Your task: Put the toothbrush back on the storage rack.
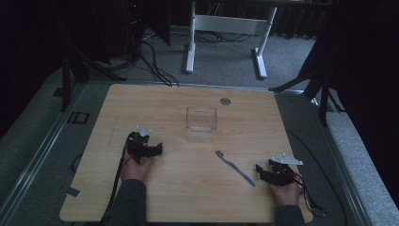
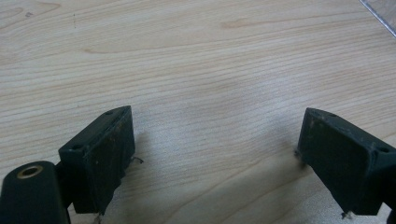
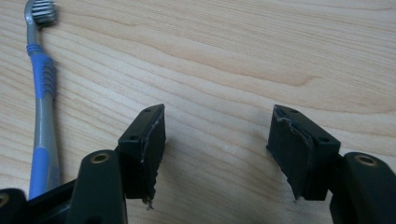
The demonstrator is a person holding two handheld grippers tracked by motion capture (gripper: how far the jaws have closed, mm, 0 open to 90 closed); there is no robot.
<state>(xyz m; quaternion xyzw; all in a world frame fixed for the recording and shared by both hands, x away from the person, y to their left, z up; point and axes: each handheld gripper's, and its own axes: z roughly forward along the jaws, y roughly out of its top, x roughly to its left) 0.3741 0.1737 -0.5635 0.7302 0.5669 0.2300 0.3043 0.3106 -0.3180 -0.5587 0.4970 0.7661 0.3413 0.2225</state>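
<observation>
Wooden table (image 1: 188, 197), clear box (image 1: 201, 123) mid-table, toothbrush (image 1: 235, 167) beside right claw (image 1: 262, 173) — both claws spread, left claw (image 1: 147, 149) empty.

Dim high view, dark surroundings from 9 through 12 to 3 o'clock, table (image 1: 188, 188) evenly lit, faint grain, both gripper views brighter, soft shadows under jaws, near jaw bases slightly blurred
</observation>
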